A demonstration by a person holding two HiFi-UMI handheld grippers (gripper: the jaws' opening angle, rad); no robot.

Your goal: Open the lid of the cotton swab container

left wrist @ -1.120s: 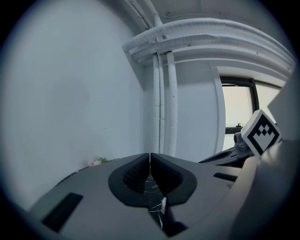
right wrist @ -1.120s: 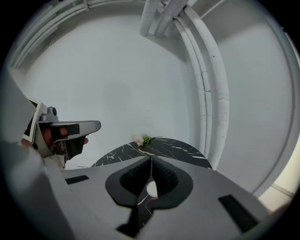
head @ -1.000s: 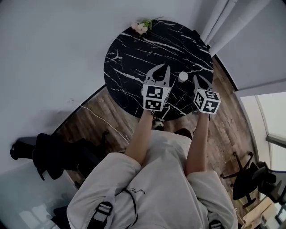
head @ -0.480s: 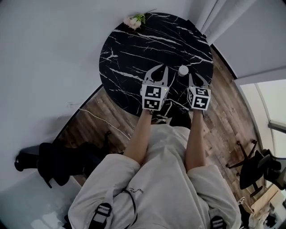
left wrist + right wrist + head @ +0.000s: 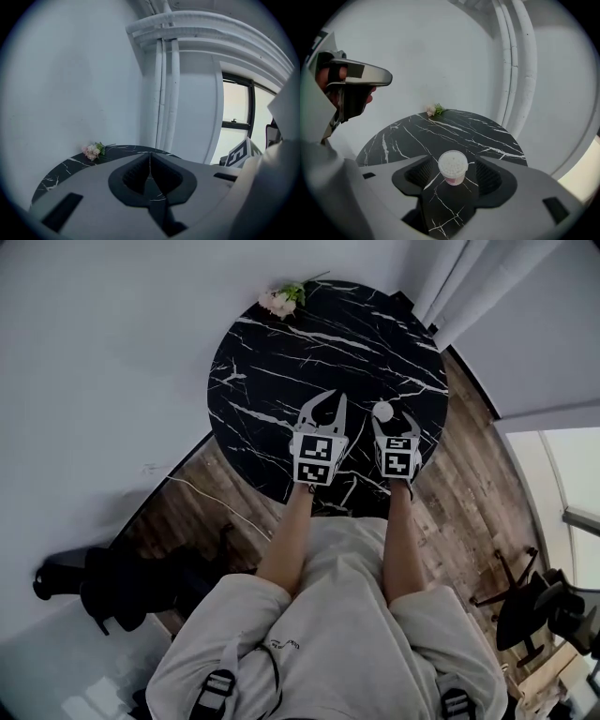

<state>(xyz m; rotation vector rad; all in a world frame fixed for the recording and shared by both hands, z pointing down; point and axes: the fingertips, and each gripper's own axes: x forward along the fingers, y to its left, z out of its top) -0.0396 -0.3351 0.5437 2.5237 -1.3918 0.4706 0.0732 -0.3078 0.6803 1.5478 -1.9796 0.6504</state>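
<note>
Now | right gripper: fingers have just been opening, released, framing cotton swab container at 12 o'clock on surface, untouched | left gripper: fingers clenched, empty | lid on; grasp likely coming next

On my feed the desk reads as polished black stone, glossy, with thin white veins. The floor round it is brown wood planking with a visible grain, fairly dull. The container looks like translucent plastic, faintly pink low down, under a clear, smooth lid through which I see white cotton tips. The left gripper has a smooth, matt grey plastic shell; its fingers are lined with black ribbed padding. Its marker cube is matt, printed black on white. The curtain is white cloth, the wall plain and matt.
</note>
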